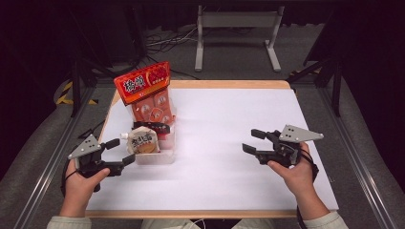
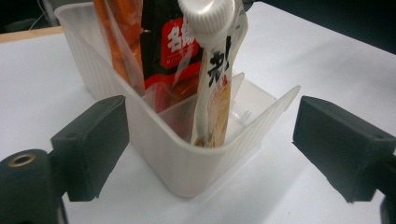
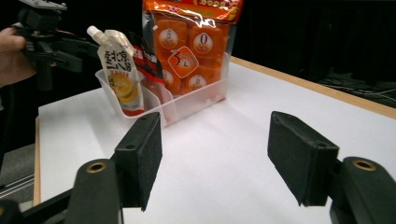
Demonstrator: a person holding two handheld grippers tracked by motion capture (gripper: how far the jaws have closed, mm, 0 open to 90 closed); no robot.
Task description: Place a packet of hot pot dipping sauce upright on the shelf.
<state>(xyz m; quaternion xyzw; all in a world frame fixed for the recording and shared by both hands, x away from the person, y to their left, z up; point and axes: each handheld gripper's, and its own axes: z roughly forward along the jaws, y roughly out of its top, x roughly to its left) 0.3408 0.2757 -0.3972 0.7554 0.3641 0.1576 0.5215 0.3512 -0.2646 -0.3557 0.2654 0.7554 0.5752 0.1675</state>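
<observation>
I am viewing the white surface (image 1: 229, 143) carrying a clear plastic bin (image 1: 155, 156), my landmark. Standing at the bin's far end is the large orange snack bag (image 1: 148, 93); at its near end the spouted drink pouch (image 1: 144, 141) is leaning upright inside. Left hand-held gripper (image 1: 123, 151) is sitting just beside the bin's near end, jaws spread and empty. Right hand-held gripper (image 1: 251, 141) is waiting well apart from the bin, jaws spread too. I am judging the pouch soft, light and slippery; the stiff cap neck (image 2: 208, 18) looks the best hold.
</observation>
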